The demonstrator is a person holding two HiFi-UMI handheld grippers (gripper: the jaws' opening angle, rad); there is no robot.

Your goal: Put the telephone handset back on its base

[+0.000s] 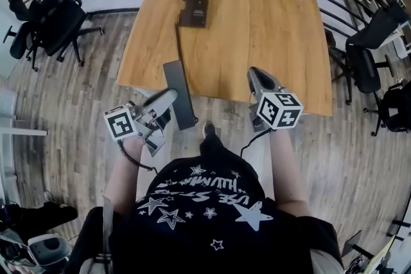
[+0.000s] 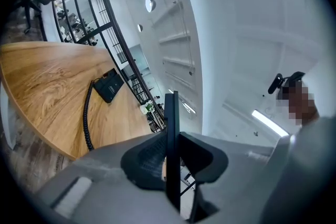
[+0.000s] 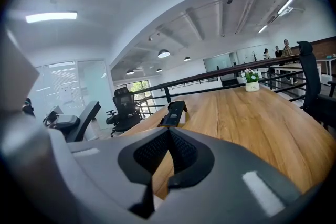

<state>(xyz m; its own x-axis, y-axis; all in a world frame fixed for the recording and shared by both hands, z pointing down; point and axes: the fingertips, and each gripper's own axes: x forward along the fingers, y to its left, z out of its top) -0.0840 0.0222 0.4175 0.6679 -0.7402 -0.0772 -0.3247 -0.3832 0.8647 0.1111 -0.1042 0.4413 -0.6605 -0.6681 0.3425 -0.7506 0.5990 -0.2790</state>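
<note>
Black handset (image 1: 179,94) and base (image 1: 194,7), light-brown woodgrain table (image 1: 270,29), white-starred black shirt (image 1: 205,202).

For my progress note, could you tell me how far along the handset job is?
Done: the left gripper holds the handset clamped. In hand: it hangs at the table's near edge, cord trailing to the base. Left: carrying it there and seating it. Right gripper shut, empty.
</note>
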